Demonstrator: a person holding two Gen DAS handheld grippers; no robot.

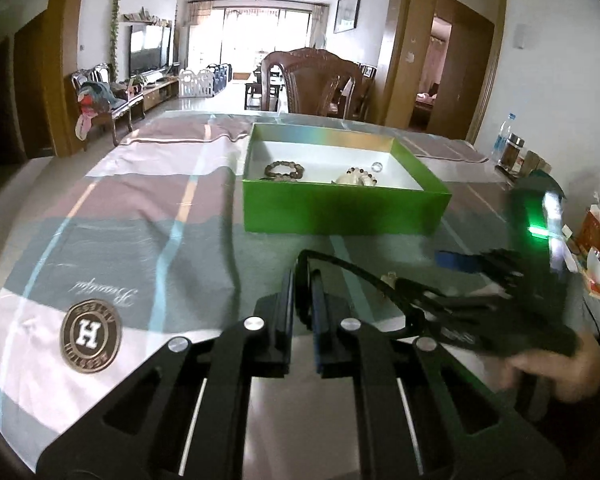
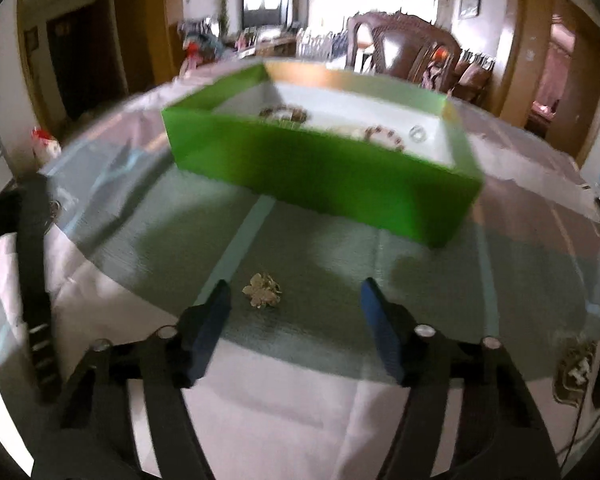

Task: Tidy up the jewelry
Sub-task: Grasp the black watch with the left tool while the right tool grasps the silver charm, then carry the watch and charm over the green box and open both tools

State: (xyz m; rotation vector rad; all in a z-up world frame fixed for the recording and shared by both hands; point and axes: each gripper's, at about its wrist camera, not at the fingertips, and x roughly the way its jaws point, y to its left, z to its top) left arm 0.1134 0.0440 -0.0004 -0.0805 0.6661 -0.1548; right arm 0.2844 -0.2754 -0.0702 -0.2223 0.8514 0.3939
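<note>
On the tabletop (image 2: 340, 400), mid-cloth, the green box (image 2: 320, 176) is seen already holding bracelets. Near the front edge, the small brooch (image 2: 262, 291) lies between the right gripper (image 2: 296, 304) jaws, open and untouching; off-centre closing could flick it away. Left gripper (image 1: 302, 304) jaws are closed on a thin black cord (image 1: 340, 262), which could snag.
</note>
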